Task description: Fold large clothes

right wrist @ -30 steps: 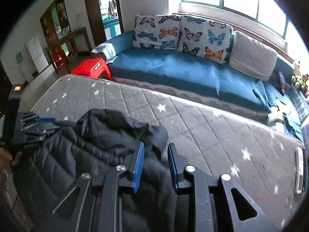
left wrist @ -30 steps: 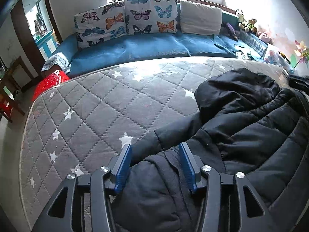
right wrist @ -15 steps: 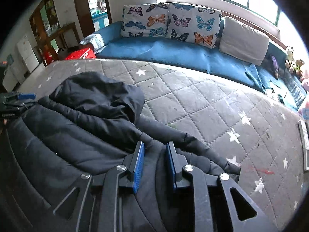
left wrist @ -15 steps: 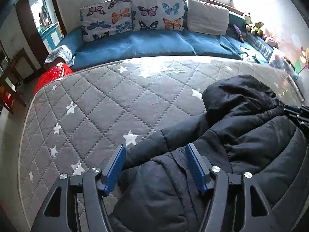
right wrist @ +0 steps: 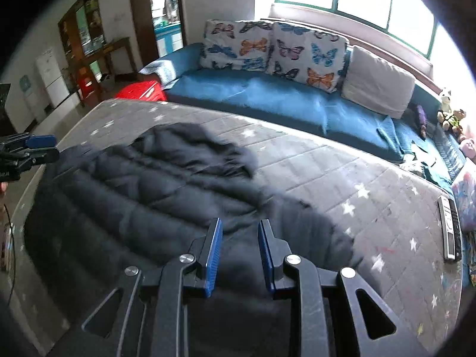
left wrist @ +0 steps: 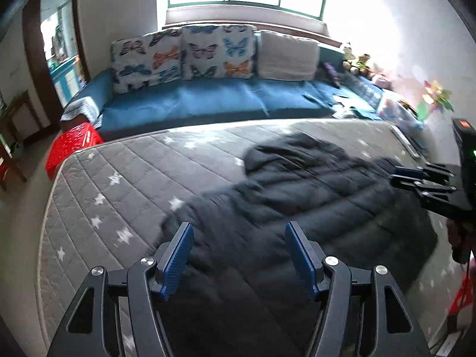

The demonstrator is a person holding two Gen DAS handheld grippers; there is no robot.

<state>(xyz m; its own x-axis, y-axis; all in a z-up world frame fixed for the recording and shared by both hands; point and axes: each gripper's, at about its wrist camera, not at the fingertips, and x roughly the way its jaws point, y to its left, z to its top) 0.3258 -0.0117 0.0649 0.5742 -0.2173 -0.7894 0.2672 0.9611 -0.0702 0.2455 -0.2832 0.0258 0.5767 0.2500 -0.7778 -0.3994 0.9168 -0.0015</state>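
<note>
a: one garment to deal with, the black puffer jacket [left wrist: 312,196]. where does it sit?

b: spread on the grey star-quilted mattress [left wrist: 119,178], straight under and ahead of both tongs. its hood [left wrist: 291,154] lies at the end far from them, and the body runs back beneath the pads.

a: any fold made?

b: none that i can make out. the body looks laid out flat at full length. one sleeve [right wrist: 321,232] trails out just right of the right tongs [right wrist: 239,250], and what looks like the other sleeve [left wrist: 184,214] juts out just ahead of the left tongs [left wrist: 238,255], to their left. both views are blurred, so fine creases are lost.

a: and the tongs?

b: left tongs stand wide, above the jacket, with nothing between the pads. right tongs are narrow, with a slim gap showing dark cloth through it. i cannot tell whether any cloth is pinched there or merely lies below.

a: so how far along?

b: early, i'd judge. the spreading seems done, and that's about all. the sleeves need to come in over the body, then the hood, then the length needs doubling up into a neat block.

a: anything awkward?

b: it's padded and thick, so i'd expect folds to spring open unless pressed down.
</note>
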